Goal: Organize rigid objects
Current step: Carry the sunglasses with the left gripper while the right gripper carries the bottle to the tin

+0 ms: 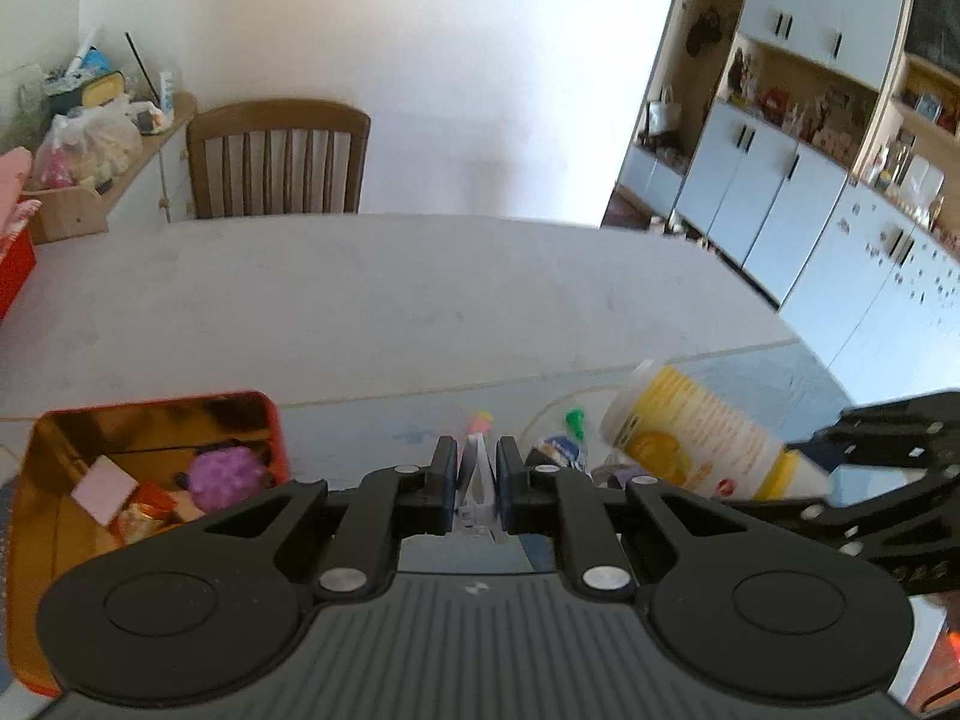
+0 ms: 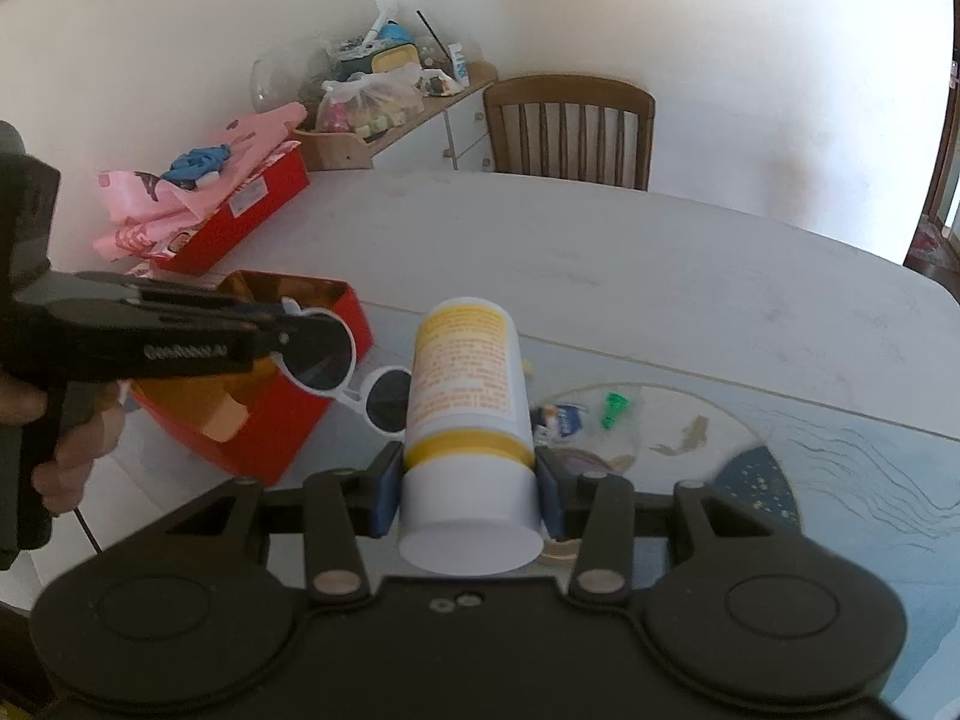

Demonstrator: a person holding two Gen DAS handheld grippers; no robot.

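Note:
My left gripper (image 1: 477,468) is shut on white-framed sunglasses (image 1: 478,483); in the right wrist view the gripper (image 2: 282,324) holds them (image 2: 336,360) in the air beside the open red tin (image 2: 288,420). The tin (image 1: 72,420) has a gold inside and holds a purple ball (image 1: 223,477) and small packets. My right gripper (image 2: 468,480) is shut on the white cap end of a yellow-and-white bottle (image 2: 465,384), held lying along the fingers above the table. The bottle (image 1: 702,438) also shows right of the left gripper.
A small green piece (image 2: 613,408), a blue-white wrapper (image 2: 561,420) and an orange-pink item (image 1: 478,420) lie on the patterned mat (image 2: 840,480). A red box with pink cloth (image 2: 240,204) sits at the far left. A wooden chair (image 2: 570,129) stands behind the grey table (image 2: 660,264).

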